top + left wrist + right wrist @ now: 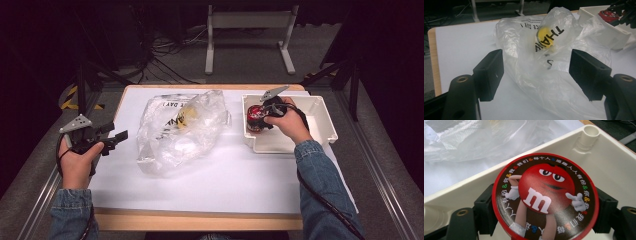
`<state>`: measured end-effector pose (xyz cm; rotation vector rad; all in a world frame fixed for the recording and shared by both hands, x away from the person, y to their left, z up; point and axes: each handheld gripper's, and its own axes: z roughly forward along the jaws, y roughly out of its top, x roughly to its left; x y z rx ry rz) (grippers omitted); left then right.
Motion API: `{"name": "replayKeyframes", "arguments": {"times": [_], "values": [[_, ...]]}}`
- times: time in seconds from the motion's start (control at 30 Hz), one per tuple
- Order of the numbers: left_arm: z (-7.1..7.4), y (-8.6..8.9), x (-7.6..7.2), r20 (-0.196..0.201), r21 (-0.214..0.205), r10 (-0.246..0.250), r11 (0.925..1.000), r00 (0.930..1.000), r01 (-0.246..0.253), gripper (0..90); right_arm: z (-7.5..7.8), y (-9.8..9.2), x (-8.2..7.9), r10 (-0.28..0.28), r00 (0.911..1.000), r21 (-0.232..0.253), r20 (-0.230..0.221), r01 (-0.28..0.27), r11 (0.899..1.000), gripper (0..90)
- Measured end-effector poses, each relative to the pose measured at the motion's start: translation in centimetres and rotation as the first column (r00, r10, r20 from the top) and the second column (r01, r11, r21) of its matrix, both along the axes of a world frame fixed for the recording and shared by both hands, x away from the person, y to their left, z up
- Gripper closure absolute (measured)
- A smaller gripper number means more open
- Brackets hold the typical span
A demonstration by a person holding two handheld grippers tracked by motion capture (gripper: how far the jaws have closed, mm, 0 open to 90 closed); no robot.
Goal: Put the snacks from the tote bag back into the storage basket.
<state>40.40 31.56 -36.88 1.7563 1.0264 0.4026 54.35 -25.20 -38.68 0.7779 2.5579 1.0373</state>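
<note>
Right gripper (261,116) clamps a round red tin (545,197), glossy printed lid, inside the white moulded plastic tray (320,131) at right of frame. Left gripper (114,140), jaws apart and empty, hovers at left over the white counter (200,185). Crinkled clear plastic bag (180,130) lies mid-frame.

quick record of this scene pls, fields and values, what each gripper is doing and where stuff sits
table: white sheet on a wooden top
bag: clear plastic bag lying mid-table, black print and a yellow spot on it
bin: white bin at the table's right, beside the bag
tin: round red tin inside the bin, candy character on its lid
right gripper: in the bin, jaws on either side of the tin, apparently gripping it
left gripper: open, empty, held left of the bag, pointing at it
</note>
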Motion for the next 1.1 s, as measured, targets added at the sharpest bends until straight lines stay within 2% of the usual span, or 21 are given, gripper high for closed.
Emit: {"name": "replayKeyframes", "arguments": {"times": [1.1], "values": [[-0.2, 0.0, 0.1, -0.013, -0.003, 0.003, 1.0, 0.9999, -0.003, 28.7, -1.7, 0.1, -0.1, 0.014, 0.9998, -0.009, -0.011, -0.014, 1.0, 24.9]]}}
